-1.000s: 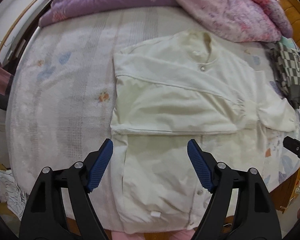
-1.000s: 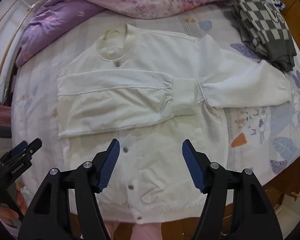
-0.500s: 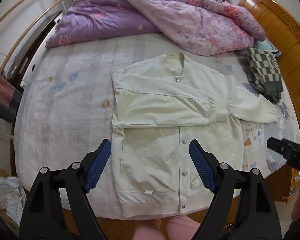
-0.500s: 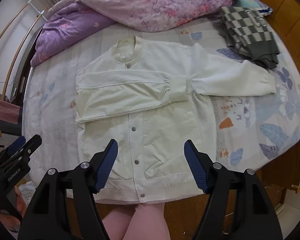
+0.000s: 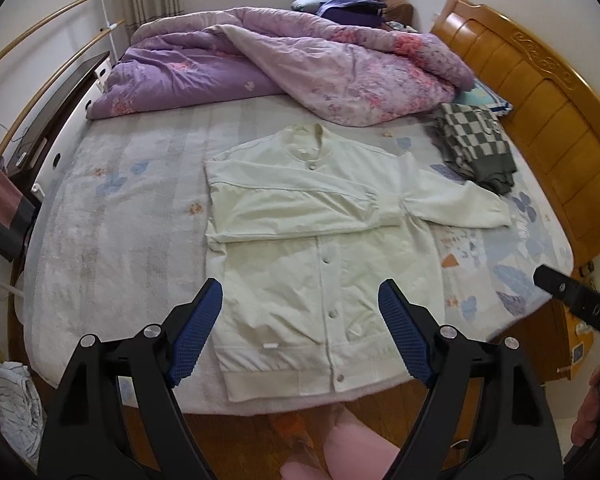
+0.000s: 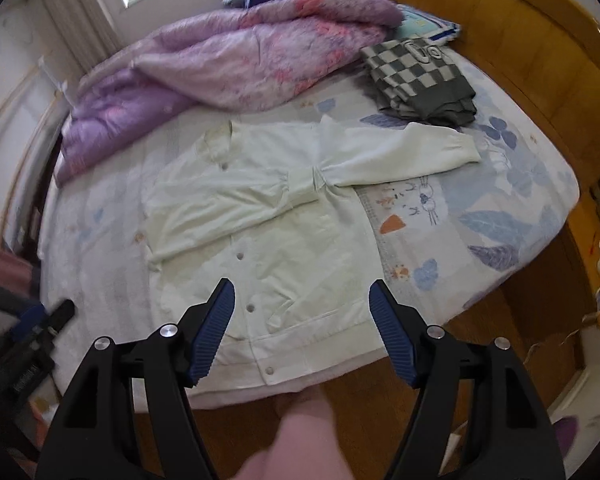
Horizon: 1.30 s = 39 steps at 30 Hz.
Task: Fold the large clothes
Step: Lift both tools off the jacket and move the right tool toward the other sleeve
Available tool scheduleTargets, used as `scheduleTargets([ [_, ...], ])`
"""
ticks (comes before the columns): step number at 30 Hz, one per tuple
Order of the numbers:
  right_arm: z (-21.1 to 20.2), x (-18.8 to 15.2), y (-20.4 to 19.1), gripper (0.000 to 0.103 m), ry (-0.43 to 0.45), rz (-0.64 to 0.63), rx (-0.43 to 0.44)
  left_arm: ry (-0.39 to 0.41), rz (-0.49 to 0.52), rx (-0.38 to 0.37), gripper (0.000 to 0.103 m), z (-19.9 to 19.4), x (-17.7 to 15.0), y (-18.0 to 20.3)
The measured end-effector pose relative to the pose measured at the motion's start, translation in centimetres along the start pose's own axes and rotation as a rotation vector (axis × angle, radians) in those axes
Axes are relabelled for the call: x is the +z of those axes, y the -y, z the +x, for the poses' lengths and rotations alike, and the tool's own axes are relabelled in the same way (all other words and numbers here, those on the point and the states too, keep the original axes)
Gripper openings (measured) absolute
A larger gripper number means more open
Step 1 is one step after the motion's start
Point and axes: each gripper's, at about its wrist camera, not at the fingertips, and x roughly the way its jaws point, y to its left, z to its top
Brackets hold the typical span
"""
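Note:
A cream snap-front jacket (image 5: 324,248) (image 6: 268,240) lies flat on the bed, collar away from me. One sleeve is folded across its chest; the other sleeve (image 5: 460,204) (image 6: 400,156) stretches out to the right. My left gripper (image 5: 300,324) hangs open well above the jacket's hem, nothing between its blue pads. My right gripper (image 6: 302,320) is likewise open and empty above the hem. Each gripper shows at the edge of the other's view: the right one (image 5: 576,308) and the left one (image 6: 32,344).
A purple floral duvet (image 5: 292,64) is heaped at the bed's far side. A folded checked garment (image 5: 476,144) (image 6: 420,76) lies near the wooden headboard (image 5: 540,92) on the right. Wooden floor (image 6: 380,400) and the person's pink-clad legs (image 5: 340,452) are below. A pile of cloth (image 5: 12,404) lies at left.
Both grippers have risen and pulled back from the bed, so the whole jacket, the duvet and the floor now show. The jacket has not moved.

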Motion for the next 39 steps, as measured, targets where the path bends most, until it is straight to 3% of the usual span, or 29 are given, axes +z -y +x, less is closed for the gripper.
scheduleTargets([
  [8, -1.8, -1.1, 3.6, 0.067, 0.045, 0.078, -0.018, 0.017, 0.046, -0.038, 0.081, -1.1, -1.5, 4.0],
  [16, 0.3, 2.3, 9.2, 0.067, 0.035, 0.118, 0.011, 0.012, 0.055, -0.006, 0.081, 1.6, 0.6, 9.3],
  [21, 4.3, 7.2, 14.5, 0.067, -0.022, 0.109, 0.044, -0.015, 0.010, 0.033, 0.081, 5.7, 4.0, 14.7],
  [23, 5.7, 9.6, 16.9, 0.067, -0.043, 0.113, 0.085, -0.027, 0.014, 0.036, 0.081, 7.1, 5.2, 17.0],
  [27, 8.1, 13.7, 20.1, 0.067, -0.084, 0.087, 0.087, -0.066, 0.034, 0.069, 0.081, 10.4, 7.9, 21.8],
  [31, 11.2, 16.9, 23.9, 0.067, -0.139, 0.121, 0.100, -0.126, 0.064, 0.137, 0.081, 13.9, 10.3, 25.8],
  [39, 19.2, 20.6, 32.1, 0.067, -0.244, 0.276, 0.097, -0.228, 0.023, 0.127, 0.081, 21.9, 13.3, 28.2],
])
